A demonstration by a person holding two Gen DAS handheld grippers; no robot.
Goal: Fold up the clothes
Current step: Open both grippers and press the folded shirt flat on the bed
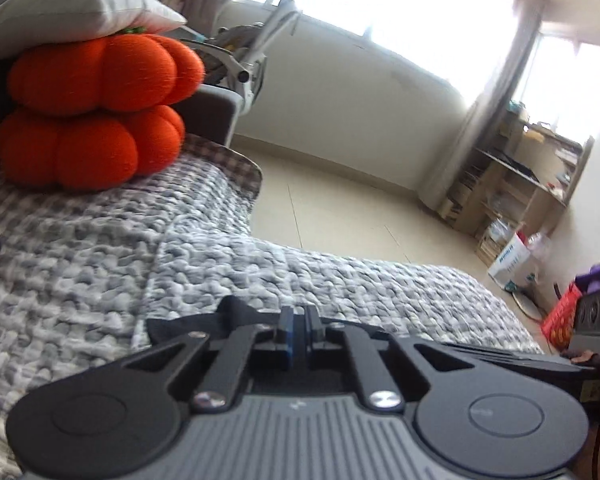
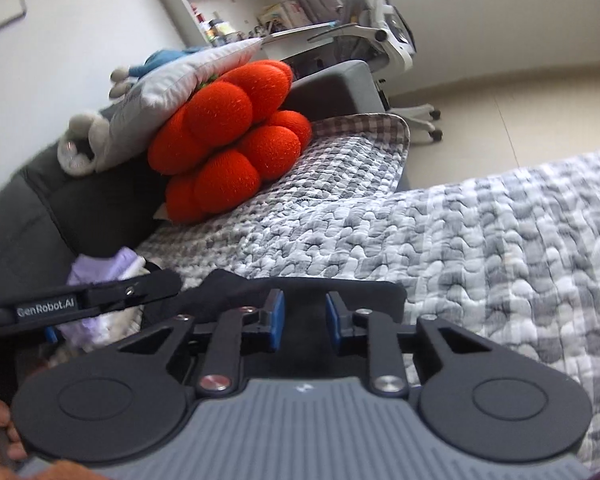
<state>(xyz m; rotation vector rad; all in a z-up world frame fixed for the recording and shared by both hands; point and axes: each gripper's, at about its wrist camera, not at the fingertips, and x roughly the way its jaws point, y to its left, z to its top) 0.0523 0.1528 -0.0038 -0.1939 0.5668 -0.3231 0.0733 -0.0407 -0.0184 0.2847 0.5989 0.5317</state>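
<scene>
A black garment [image 1: 188,328] lies bunched on the grey-and-white quilt [image 1: 100,260], right under my left gripper [image 1: 299,316]. The blue pads of that gripper are pressed together and the cloth gathers up around its tips. In the right wrist view the same black garment [image 2: 364,296] spreads flat beneath my right gripper [image 2: 305,312]. Its blue pads [image 2: 277,320] stand apart, with dark cloth showing in the gap and neither pad pressing on it. The left gripper [image 2: 176,284] reaches in from the left, its tip at a raised peak of the garment.
Two orange pumpkin cushions [image 2: 228,140] under a white pillow [image 2: 188,76] are stacked at the head of the bed. A pile of lilac clothes [image 2: 96,268] lies near the dark headboard. Bare floor [image 1: 340,200], an office chair [image 2: 388,40] and a shelf [image 1: 520,184] lie beyond the bed's edge.
</scene>
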